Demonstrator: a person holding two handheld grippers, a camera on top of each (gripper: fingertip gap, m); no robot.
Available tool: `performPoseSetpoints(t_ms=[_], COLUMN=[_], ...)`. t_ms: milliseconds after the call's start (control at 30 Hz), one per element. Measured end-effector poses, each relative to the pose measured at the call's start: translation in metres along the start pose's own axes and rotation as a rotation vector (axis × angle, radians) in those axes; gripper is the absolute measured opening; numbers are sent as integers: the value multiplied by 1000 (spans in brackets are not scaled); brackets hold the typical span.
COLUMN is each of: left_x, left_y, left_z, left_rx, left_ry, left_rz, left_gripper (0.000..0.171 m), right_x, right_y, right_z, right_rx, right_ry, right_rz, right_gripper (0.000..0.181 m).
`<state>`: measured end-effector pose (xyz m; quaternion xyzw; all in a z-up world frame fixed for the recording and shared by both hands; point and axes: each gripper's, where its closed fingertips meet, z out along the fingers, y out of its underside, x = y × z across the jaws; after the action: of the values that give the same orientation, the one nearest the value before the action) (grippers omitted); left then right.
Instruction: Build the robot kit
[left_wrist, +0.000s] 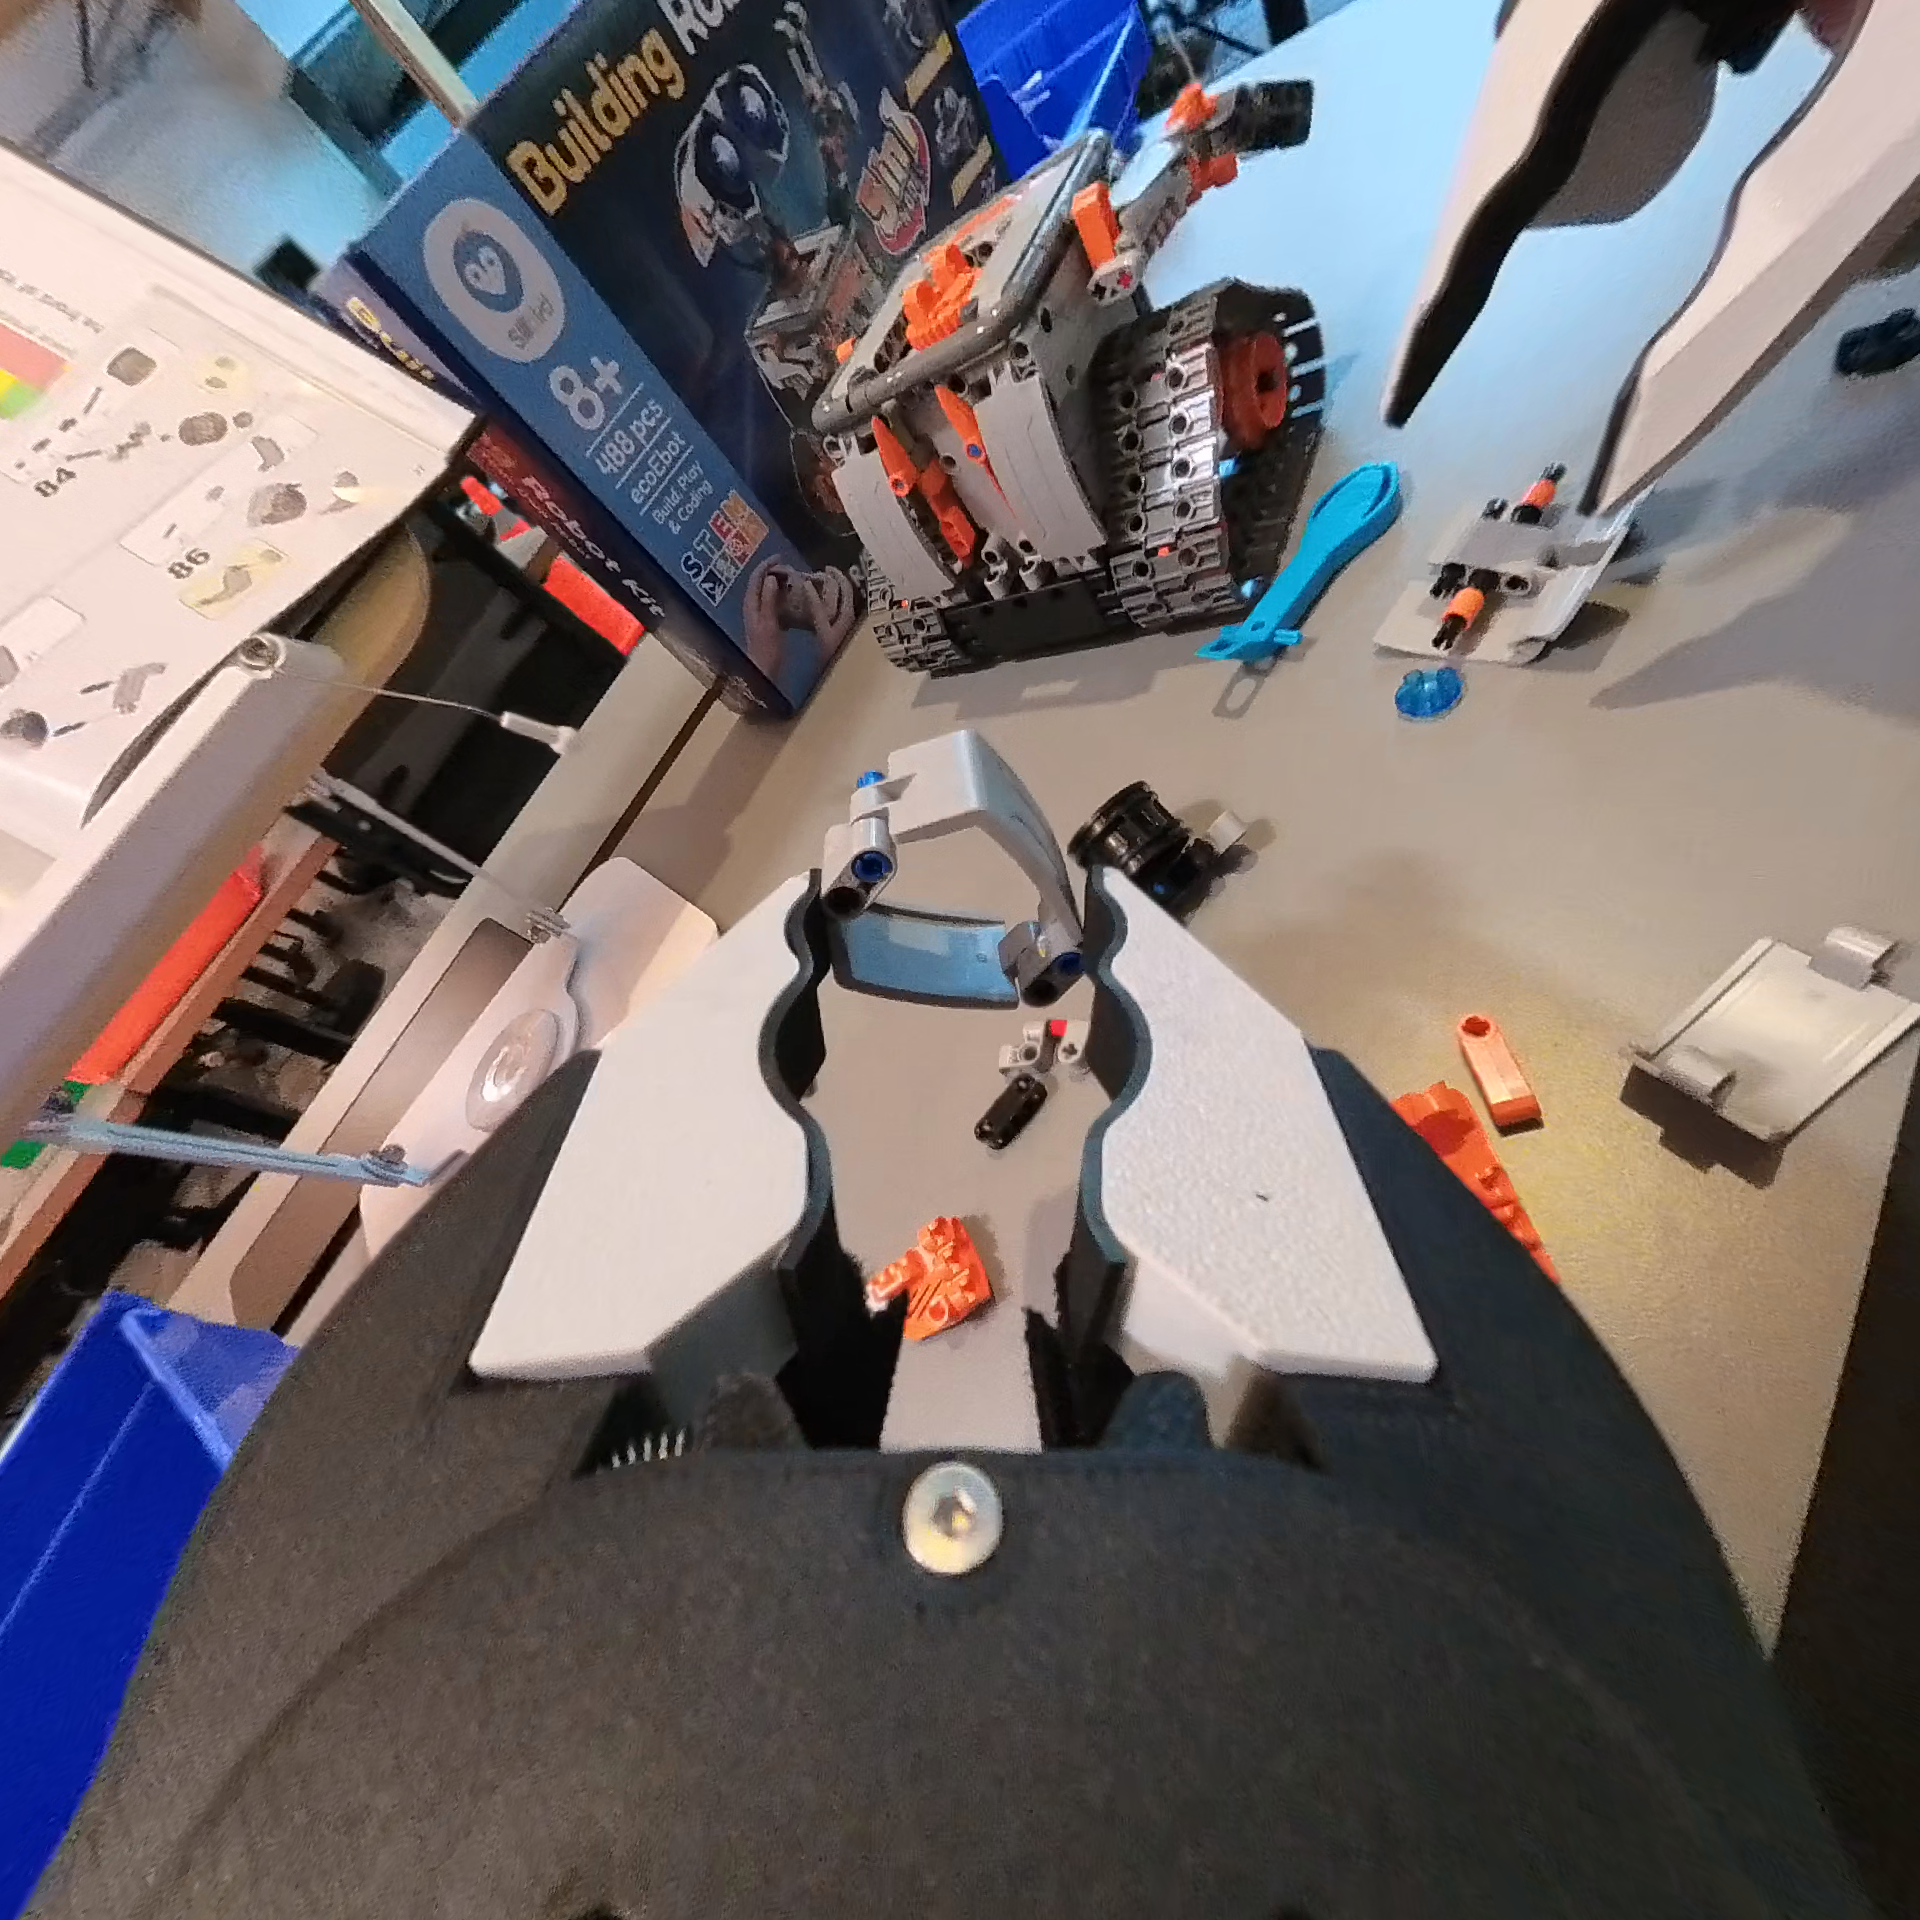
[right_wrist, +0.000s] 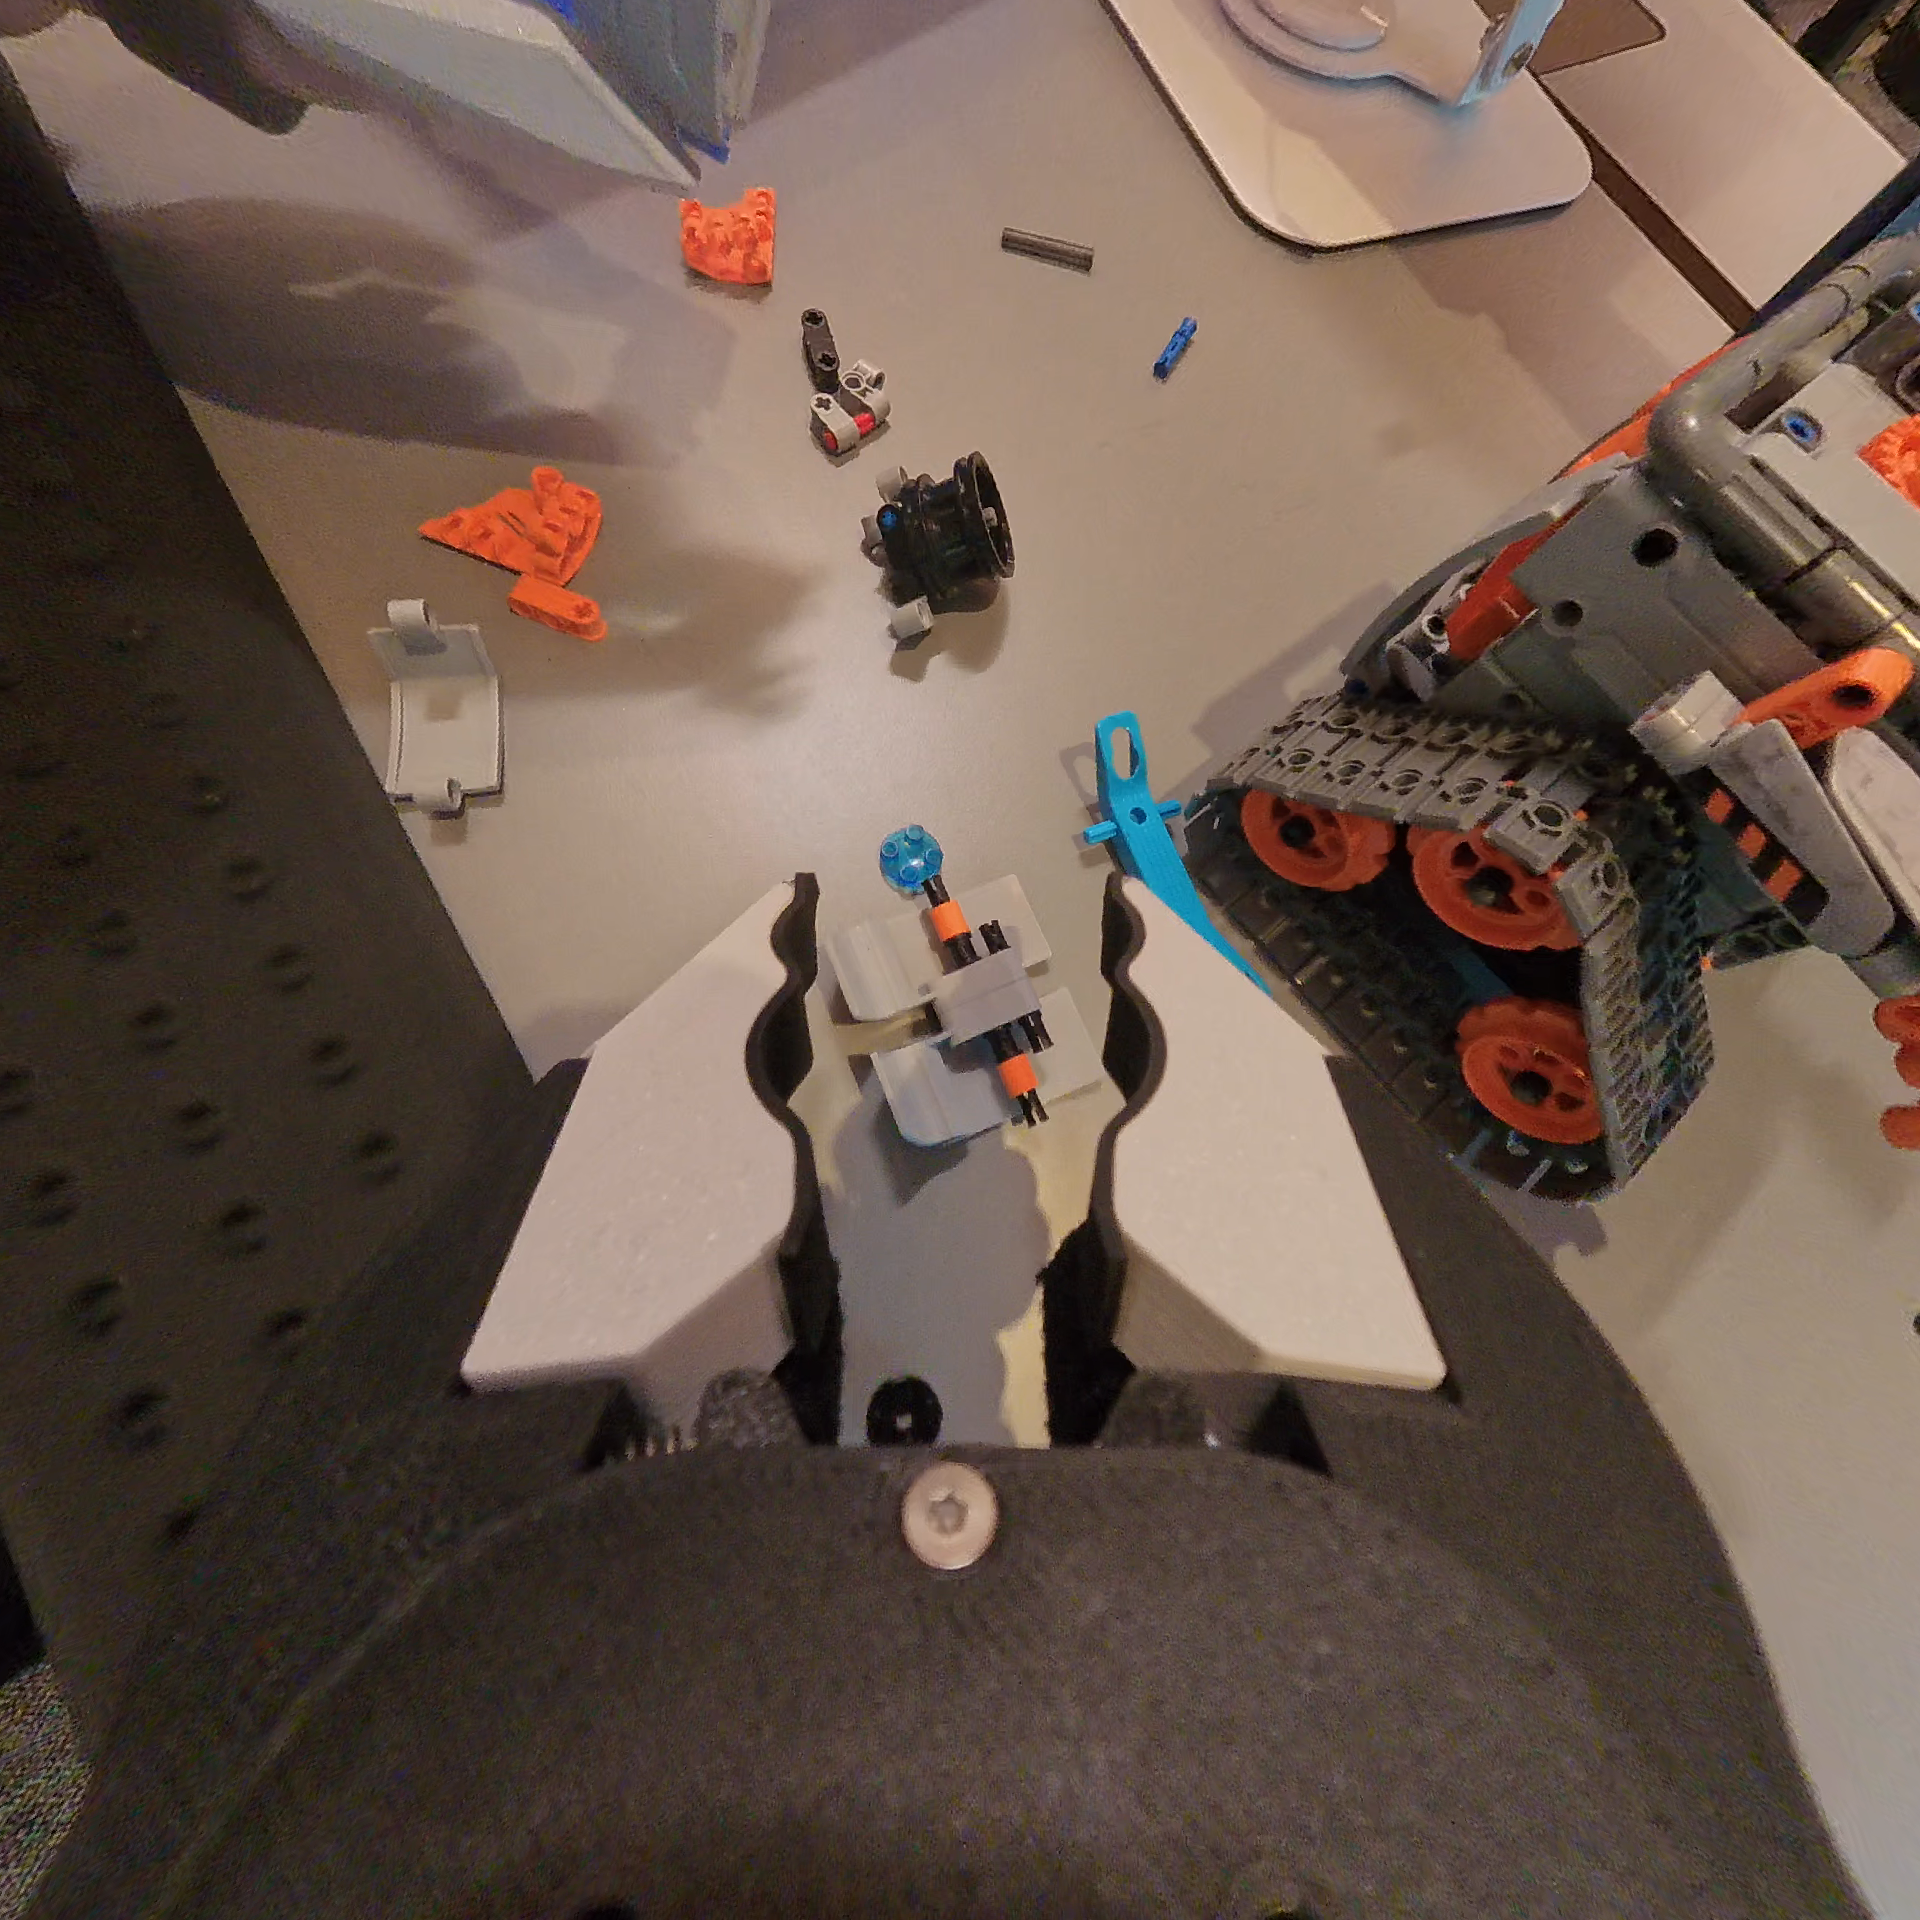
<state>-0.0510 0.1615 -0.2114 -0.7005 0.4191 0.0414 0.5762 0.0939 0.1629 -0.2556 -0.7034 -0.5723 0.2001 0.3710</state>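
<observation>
My left gripper (left_wrist: 951, 899) is shut on a grey arched brick piece (left_wrist: 956, 800) with blue pins and a smoky blue visor, held above the table between the fingertips. My right gripper (right_wrist: 956, 894) is open. Its fingers straddle a small grey panel assembly (right_wrist: 961, 1013) with a black and orange axle, which lies on the grey table (right_wrist: 1195, 540). The same assembly (left_wrist: 1507, 566) shows in the left wrist view under the right gripper (left_wrist: 1501, 457). A round clear blue stud (right_wrist: 911, 860) lies at the axle's far end.
A tracked grey and orange robot model (right_wrist: 1558, 883) stands just right of the right gripper, with a blue lever tool (right_wrist: 1132, 821) beside it. A black wheel hub (right_wrist: 945, 540), orange pieces (right_wrist: 520, 525), a grey panel (right_wrist: 442, 717), and small connectors lie scattered. The kit box (left_wrist: 644, 343) and a booklet (left_wrist: 156, 468) stand at the left. The round clear blue stud (right_wrist: 911, 860) is closer to my right gripper, around 5 cm from its tips; the left tips are 15 cm off. It is also in sight in the left wrist view (left_wrist: 1435, 680).
</observation>
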Motion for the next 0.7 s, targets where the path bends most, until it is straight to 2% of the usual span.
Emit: performPoseSetpoints(t_ms=[133,300,467,600,700], left_x=[4,8,12,15,15], left_y=[8,20,29,29,33], left_z=[0,0,2,2,2], left_rx=[-48,-108,-144,-142,-150], left_ry=[23,68,111,141,148], left_rz=[-8,-70,-120,-150,-157], left_gripper=[46,46,46,46,46], right_x=[-8,-16,0,-13,-18], right_y=[-10,-34,-52,-51,-45], right_z=[9,37,69,95,108], right_rx=[7,-23,-91,-160,-228], right_ry=[-25,-37,2,-113,-126], right_rz=[-9,-59,-27,-13,-72], right_gripper=[54,53,49,52,44])
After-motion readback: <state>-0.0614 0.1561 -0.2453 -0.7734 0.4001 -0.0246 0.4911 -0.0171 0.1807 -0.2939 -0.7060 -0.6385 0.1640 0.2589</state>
